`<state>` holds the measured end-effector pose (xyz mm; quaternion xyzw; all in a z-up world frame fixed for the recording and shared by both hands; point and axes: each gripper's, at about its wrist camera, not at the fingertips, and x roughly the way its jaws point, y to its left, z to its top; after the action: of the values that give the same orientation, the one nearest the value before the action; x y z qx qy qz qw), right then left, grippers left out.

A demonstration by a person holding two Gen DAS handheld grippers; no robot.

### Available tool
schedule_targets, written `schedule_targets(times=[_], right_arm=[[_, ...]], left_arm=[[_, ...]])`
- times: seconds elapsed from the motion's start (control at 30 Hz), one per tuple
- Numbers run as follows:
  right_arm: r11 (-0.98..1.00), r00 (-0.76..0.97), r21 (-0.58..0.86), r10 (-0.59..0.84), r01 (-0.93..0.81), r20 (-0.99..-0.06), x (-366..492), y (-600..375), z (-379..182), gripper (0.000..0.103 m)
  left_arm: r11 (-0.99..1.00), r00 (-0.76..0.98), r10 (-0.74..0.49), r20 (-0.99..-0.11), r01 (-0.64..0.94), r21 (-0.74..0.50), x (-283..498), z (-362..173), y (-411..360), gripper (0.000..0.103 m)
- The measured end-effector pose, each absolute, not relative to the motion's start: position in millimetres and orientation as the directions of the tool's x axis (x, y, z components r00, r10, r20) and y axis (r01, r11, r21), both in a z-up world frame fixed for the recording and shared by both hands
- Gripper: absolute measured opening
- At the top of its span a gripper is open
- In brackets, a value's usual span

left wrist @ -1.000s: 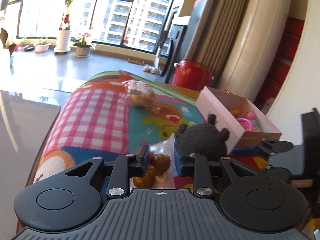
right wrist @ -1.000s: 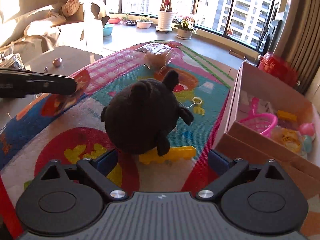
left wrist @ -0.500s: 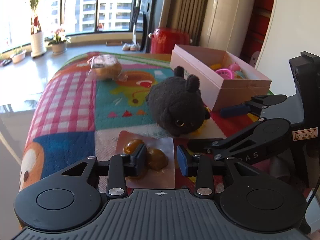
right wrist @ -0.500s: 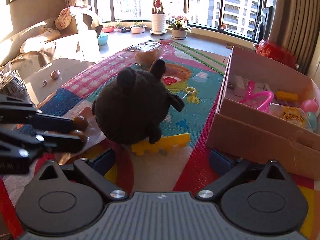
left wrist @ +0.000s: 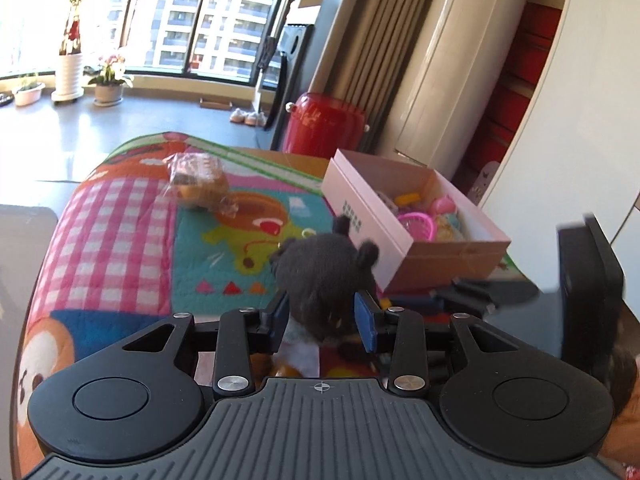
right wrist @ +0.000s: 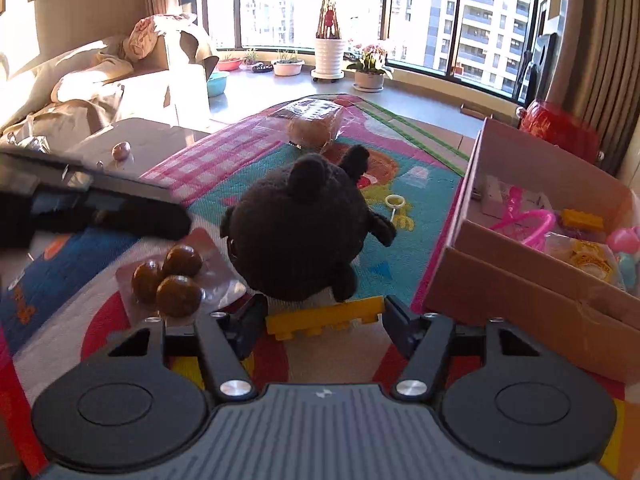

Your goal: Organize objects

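Your right tongs [right wrist: 324,326] have just been closing around the yellow brick [right wrist: 325,318] on the mat [right wrist: 416,208]; the jaws seem to touch its ends, though I can't be sure they grip. Your left tongs [left wrist: 322,322] hang released over the egg pack [right wrist: 176,276], framing the black plush [right wrist: 298,232]. The box [right wrist: 532,284] sits right of it.

Left tongs [left wrist: 322,322] frame the black plush toy [left wrist: 326,276] (pink box [left wrist: 452,256] just beyond).
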<state>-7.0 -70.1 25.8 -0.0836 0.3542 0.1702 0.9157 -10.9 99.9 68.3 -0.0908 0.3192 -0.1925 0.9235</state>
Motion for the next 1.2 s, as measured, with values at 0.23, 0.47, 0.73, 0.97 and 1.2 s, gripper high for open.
schedule_targets(times=[0.23,0.47,0.73,0.97,1.2], right_arm=[[0.970,0.719,-0.044,0.147,-0.241,-0.679,-33.9,-120.6,28.1,0.064],[0.999,0.731,0.006,0.033,-0.040,-0.681,-44.5,-192.8,25.0,0.069],[0.995,0.750,0.097,0.035,0.038,-0.660,-46.9,-214.4,23.4,0.097],[0.968,0.755,0.233,0.083,0.095,-0.651,-49.9,-241.9,25.7,0.103],[0.972,0.758,0.220,0.082,0.082,-0.647,-52.0,-236.2,26.6,0.103]], left_arm=[[0.901,0.656,-0.434,-0.617,0.300,-0.314,1.7,64.7,74.4,0.039],[0.883,0.558,-0.434,-0.708,0.420,-0.210,-26.6,36.9,20.2,0.039],[0.866,0.545,-0.368,-0.753,0.495,-0.065,-28.4,26.2,-28.4,0.064],[0.889,0.703,-0.386,-0.598,0.457,-0.037,-40.8,70.2,-16.0,0.068],[0.980,0.770,-0.166,-0.616,0.198,-0.016,12.9,65.4,18.9,0.068]])
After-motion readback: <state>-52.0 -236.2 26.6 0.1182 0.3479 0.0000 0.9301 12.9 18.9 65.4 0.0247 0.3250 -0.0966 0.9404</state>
